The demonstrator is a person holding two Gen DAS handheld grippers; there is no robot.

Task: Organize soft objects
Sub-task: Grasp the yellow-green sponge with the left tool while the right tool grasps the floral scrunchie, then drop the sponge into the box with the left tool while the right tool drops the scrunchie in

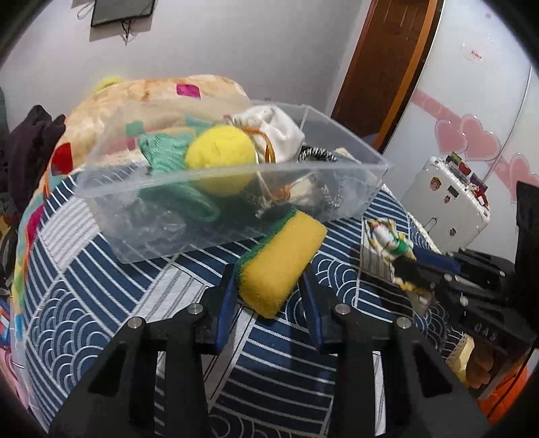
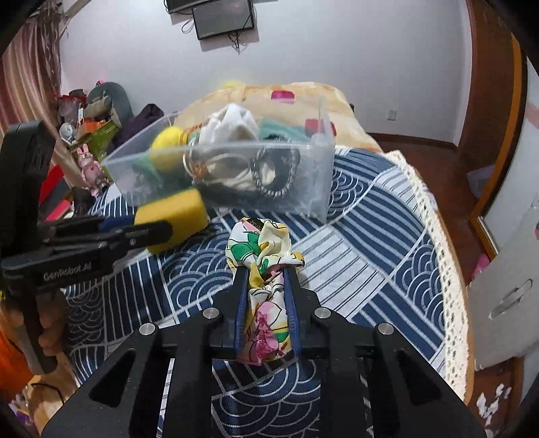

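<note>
A: Fingers on the left gripper (image 1: 269, 279) pinch a yellow rectangular sponge with a green scrub layer (image 1: 281, 266), centre of the left wrist frame, lifted off the bed, its far end just at the near wall of the bin.

B: Right gripper (image 2: 266, 279)?

A: Fingers pressed in on a crumpled floral-print fabric piece (image 2: 266, 266), centre of the right wrist frame, above the blue wave-pattern bedspread (image 2: 370, 242).

B: Bin?

A: Clear rectangular plastic bin (image 1: 337, 195) sits on the bedspread, upper middle of both frames. Inside: yellow fuzzy ball (image 1: 219, 151), teal knit item (image 1: 161, 148), white cloth pouch (image 1: 273, 128), black-and-white braided band (image 2: 276, 168).

B: Background?

A: Folded patterned quilt (image 1: 158, 94) behind the bin, white hard-shell suitcase with stickers (image 1: 448, 202) at right of the left wrist frame, dark wall screen (image 2: 222, 17) at the top of the right wrist frame.
</note>
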